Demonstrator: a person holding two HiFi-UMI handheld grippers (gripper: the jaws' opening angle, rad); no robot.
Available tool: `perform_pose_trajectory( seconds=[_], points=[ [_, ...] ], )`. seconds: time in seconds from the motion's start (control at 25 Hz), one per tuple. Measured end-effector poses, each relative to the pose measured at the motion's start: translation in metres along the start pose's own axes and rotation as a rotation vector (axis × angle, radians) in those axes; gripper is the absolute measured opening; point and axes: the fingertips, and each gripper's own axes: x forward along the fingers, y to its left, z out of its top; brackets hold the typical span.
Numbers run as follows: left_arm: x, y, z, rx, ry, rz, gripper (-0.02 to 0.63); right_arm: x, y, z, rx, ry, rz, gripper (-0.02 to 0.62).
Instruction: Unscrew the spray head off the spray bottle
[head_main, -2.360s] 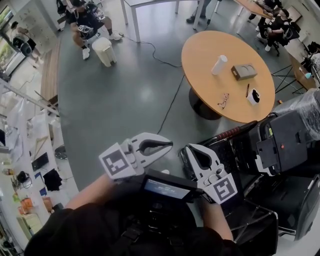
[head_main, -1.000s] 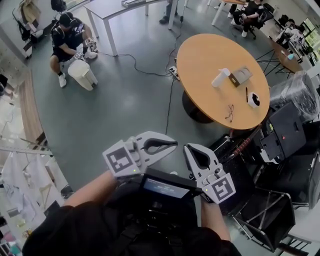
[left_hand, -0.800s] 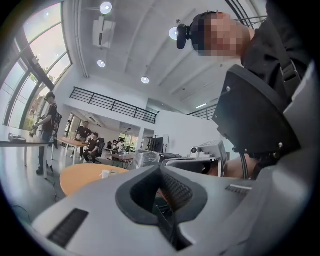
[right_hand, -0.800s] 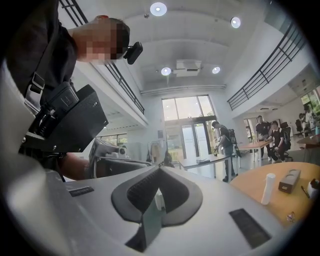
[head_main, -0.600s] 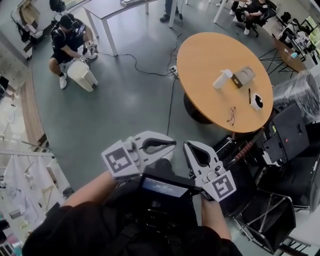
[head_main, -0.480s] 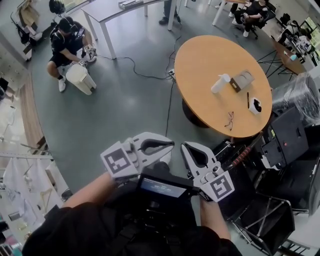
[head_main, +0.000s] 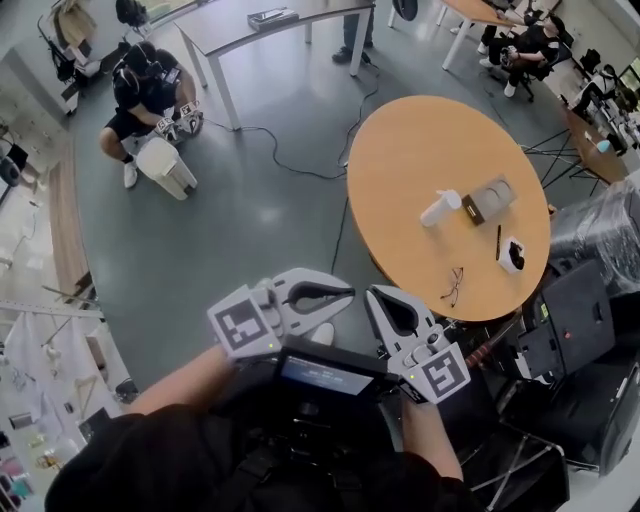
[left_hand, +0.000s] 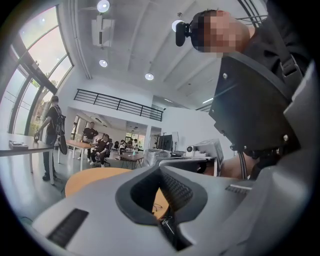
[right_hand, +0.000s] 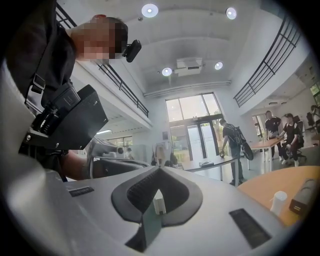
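Observation:
The white spray bottle (head_main: 440, 208) lies on the round wooden table (head_main: 400, 160), far ahead of both grippers; the right gripper view shows the bottle (right_hand: 277, 201) at its right edge. My left gripper (head_main: 343, 292) and right gripper (head_main: 373, 297) are held close to my chest over the grey floor, tips almost meeting. Both are shut with nothing in them. The left gripper view has the left gripper (left_hand: 162, 170) with its jaws closed in front of the table (left_hand: 90, 177). In the right gripper view the right gripper (right_hand: 159, 169) also has its jaws together.
On the table lie a brown box (head_main: 487, 200), a pen (head_main: 498, 238), glasses (head_main: 452, 285) and a small white-and-black object (head_main: 512, 255). Black equipment (head_main: 570, 320) crowds the right side. A cable (head_main: 290, 160) crosses the floor. A person (head_main: 150, 85) crouches by a white bin (head_main: 168, 165).
I have come nearer to the round table, so it and the bottle sit lower and larger in the head view. Both grippers stay shut at my chest.

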Motion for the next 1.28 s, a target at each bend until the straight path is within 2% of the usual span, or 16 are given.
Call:
perform_pose_trajectory(
  seconds=[0.28,0.64,1.0,1.28],
  points=[
    [0.062,0.034,0.008,0.004,0.010,0.030,0.008,-0.007,-0.071,0.009,0.016,0.001,0.036,-0.005],
    [0.094,0.058,0.018,0.017,0.006,0.012,0.008,-0.009,-0.112,0.018,0.013,-0.012,0.014,-0.005],
    [0.104,0.118,0.021,0.003,0.001,-0.050,0.008,0.027,-0.153,0.018,0.014,-0.004,-0.062,-0.005],
    [0.105,0.188,0.033,0.006,0.006,-0.161,0.008,0.079,-0.195,0.020,0.006,-0.001,-0.184,-0.005]
  ],
)
